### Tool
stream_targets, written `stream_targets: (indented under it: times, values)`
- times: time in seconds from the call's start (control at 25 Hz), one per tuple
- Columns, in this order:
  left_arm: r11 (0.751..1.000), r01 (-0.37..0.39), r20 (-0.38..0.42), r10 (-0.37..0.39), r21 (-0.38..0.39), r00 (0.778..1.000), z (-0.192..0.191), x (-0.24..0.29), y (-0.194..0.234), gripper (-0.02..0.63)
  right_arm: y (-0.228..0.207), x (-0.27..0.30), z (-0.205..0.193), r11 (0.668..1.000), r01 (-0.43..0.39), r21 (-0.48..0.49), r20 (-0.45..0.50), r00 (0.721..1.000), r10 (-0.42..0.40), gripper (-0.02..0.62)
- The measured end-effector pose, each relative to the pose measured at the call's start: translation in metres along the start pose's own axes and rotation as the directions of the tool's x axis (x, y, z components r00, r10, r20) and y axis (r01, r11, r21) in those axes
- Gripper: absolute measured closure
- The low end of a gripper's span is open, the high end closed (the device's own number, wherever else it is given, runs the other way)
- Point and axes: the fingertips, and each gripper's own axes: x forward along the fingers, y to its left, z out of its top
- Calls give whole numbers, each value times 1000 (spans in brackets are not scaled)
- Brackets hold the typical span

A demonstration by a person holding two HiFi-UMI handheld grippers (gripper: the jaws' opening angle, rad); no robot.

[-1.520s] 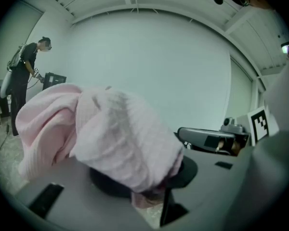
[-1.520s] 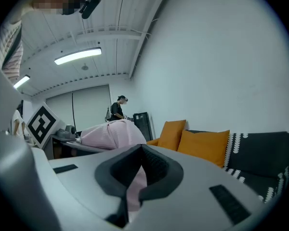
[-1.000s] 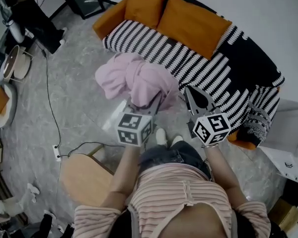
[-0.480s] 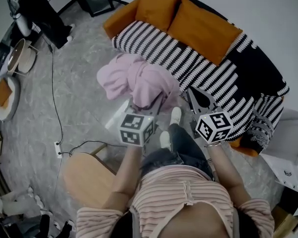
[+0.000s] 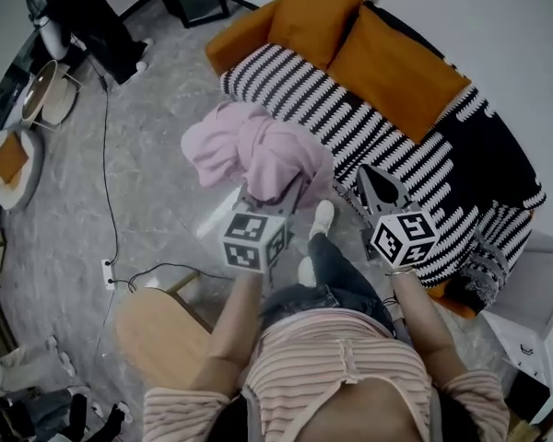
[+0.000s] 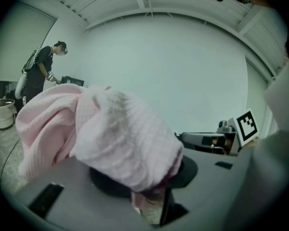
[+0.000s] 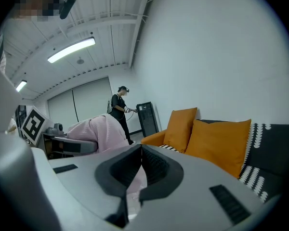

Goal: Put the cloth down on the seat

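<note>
Cloth (image 5: pixel 258 150) bunched over left tool (image 5: pixel 272 195), clamped inside

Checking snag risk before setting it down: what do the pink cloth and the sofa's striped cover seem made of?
The pink cloth: soft matte fabric, perhaps cotton; faint grid texture, loose folds. The striped cover: seemingly woven or knitted textile, matte, ragged-edged stripes.

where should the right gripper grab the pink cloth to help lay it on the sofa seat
Probably the loose fold on the pink cloth nearest the right gripper, coming in from the sofa side. The left gripper pinches the bunch from below, so that edge hangs free.
</note>
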Motion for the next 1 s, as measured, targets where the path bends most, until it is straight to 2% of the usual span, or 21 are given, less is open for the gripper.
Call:
stream_targets:
  times: [0.6,1.0]
  values:
    - [998,-38,-68,35,-40,997,48,148,76,462,-96,128,46,1000,-23,19,-62,998,24,586]
    - [999,-35,-79,32,-38,996,92,226,103,462,-149,189,80,999,-30,36,-58,998,32,587]
